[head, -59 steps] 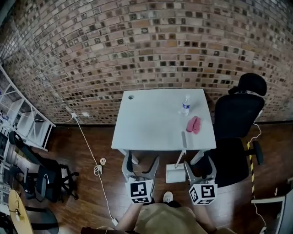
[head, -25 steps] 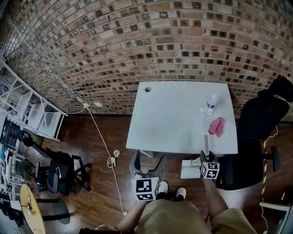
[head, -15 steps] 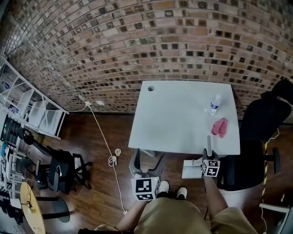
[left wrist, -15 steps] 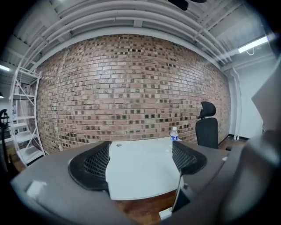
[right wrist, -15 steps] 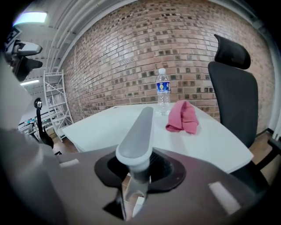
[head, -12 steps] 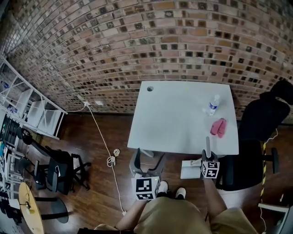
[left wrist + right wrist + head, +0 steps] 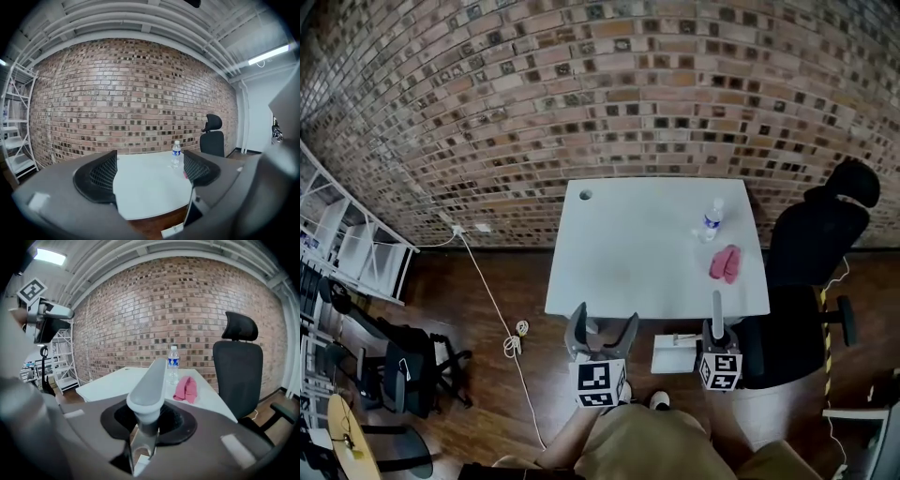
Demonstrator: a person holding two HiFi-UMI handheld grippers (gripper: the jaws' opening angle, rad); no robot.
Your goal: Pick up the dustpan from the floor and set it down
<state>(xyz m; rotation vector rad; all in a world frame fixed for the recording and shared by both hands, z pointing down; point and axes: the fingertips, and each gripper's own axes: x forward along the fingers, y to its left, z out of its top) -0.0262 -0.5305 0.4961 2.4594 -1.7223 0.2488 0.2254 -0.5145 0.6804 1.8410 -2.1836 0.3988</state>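
Between the fingers of the right gripper, tight: the dustpan handle

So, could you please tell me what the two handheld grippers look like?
Both are grey. The left gripper and the right gripper each carry a cube with black-and-white square markers. The jaws are broad grey prongs lined with black pads that have a fine mesh texture. The person wears tan clothing.

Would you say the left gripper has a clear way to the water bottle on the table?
Probably yes: the left gripper, its jaws just closing somewhat yet apart and empty, faces the water bottle across the table with nothing between, though it stands far back.
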